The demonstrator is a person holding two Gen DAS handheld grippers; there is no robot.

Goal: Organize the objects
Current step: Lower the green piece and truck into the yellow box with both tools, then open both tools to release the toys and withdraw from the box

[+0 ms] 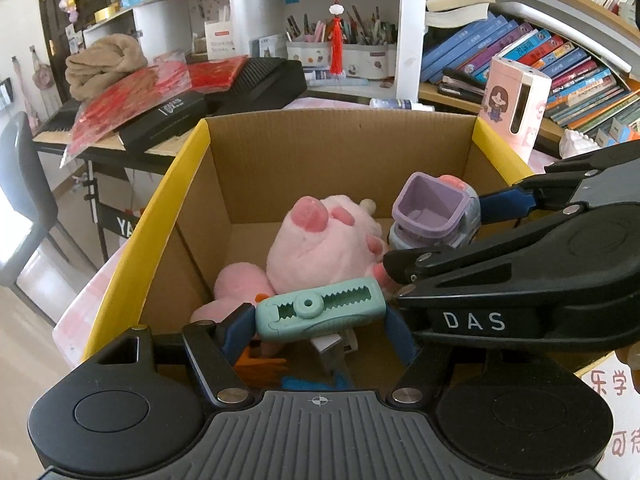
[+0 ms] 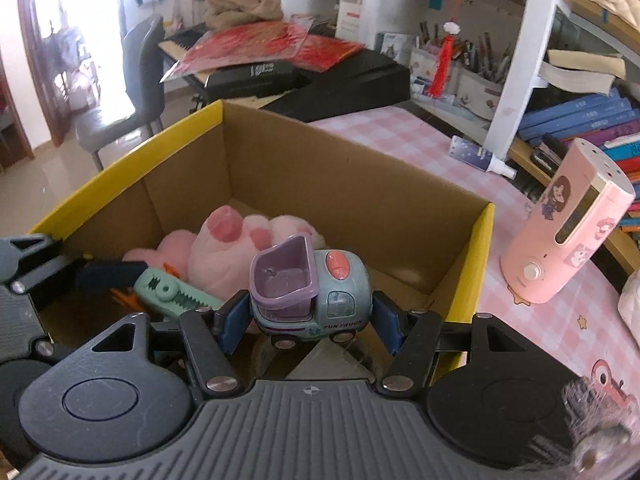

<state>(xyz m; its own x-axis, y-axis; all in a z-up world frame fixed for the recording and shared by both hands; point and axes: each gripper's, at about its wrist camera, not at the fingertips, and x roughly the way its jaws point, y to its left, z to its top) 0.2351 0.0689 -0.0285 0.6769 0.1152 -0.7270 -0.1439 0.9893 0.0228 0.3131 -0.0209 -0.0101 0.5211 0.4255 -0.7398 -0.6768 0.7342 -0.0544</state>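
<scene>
A cardboard box with yellow rims (image 1: 188, 168) (image 2: 476, 256) stands on the pink checked table. Pink plush toys (image 1: 320, 244) (image 2: 224, 252) lie inside it. My left gripper (image 1: 320, 320) is shut on a teal toothed toy (image 1: 320, 310), held over the near part of the box; the toy also shows in the right wrist view (image 2: 172, 294). My right gripper (image 2: 308, 316) is shut on a small toy truck with a purple bucket (image 2: 308, 284), held over the box's near right side; the truck also shows in the left wrist view (image 1: 434, 212).
A pink humidifier (image 2: 568, 236) (image 1: 516, 104) stands right of the box, with a small spray bottle (image 2: 480, 156) behind. Bookshelves, pen holders and a keyboard piled with red packets (image 2: 256, 44) stand at the back. An orange and blue item (image 1: 264, 368) lies in the box's near corner.
</scene>
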